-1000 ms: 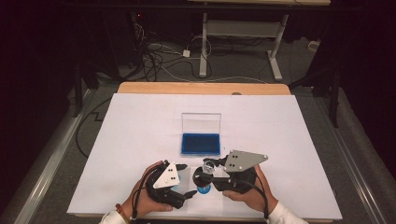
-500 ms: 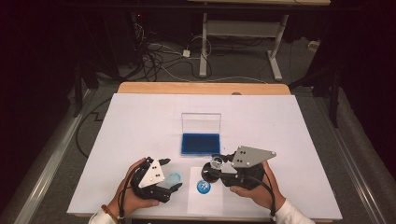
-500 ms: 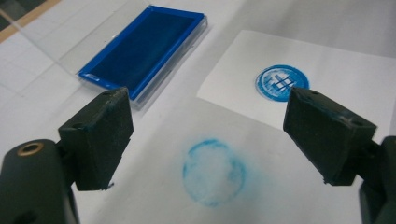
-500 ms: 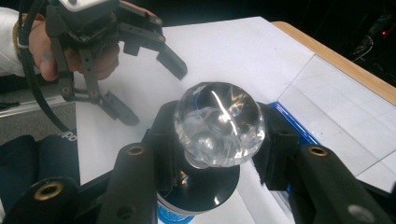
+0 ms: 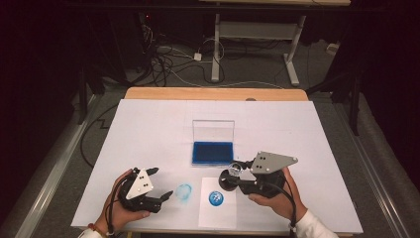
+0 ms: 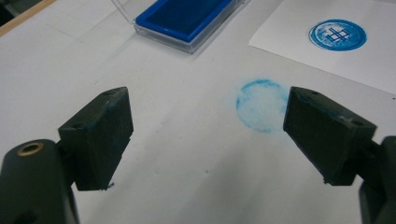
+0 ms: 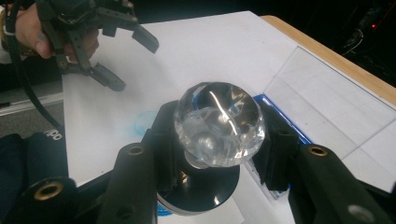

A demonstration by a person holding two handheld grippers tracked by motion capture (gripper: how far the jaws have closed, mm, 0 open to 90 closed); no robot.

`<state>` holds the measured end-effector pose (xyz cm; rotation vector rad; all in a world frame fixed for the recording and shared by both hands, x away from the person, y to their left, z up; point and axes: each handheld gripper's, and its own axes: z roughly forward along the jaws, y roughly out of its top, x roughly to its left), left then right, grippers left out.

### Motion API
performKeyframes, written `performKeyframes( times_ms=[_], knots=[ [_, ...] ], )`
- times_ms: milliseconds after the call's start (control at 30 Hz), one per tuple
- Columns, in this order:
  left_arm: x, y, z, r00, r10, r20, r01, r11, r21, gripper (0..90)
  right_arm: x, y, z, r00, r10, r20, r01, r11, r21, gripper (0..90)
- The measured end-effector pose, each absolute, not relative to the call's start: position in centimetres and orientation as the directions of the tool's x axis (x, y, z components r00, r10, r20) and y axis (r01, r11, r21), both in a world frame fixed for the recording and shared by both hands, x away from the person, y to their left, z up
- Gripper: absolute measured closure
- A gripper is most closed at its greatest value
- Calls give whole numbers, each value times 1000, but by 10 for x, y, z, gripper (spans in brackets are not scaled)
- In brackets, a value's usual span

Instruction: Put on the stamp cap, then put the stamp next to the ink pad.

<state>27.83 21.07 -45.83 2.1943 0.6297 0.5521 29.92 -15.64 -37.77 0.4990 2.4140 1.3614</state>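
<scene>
The right gripper [image 5: 232, 179] has its fingers [image 7: 275, 140] clamped on the stamp [image 7: 217, 126] (crystal knob up), just above the paper [image 5: 218, 210] beside the ink pad [image 5: 213, 152]. The left gripper [image 5: 159, 184] gapes empty over the table [image 5: 148, 129], near a blue smudge [image 6: 261, 105].

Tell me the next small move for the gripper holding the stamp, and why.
Probably carry the stamp back over the open ink pad and lower it to re-ink. The right gripper is shut on it, held off the paper slip, and the blue seal print there already looks complete.
</scene>
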Motion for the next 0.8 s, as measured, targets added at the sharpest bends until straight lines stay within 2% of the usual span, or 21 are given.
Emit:
performKeyframes(
  times_ms=[800],
  knots=[
    [281,223,-465,762,622,181,296,-582,758,156,306,-166,-376,-861,493,-126,169,510,843,571]
  ],
)
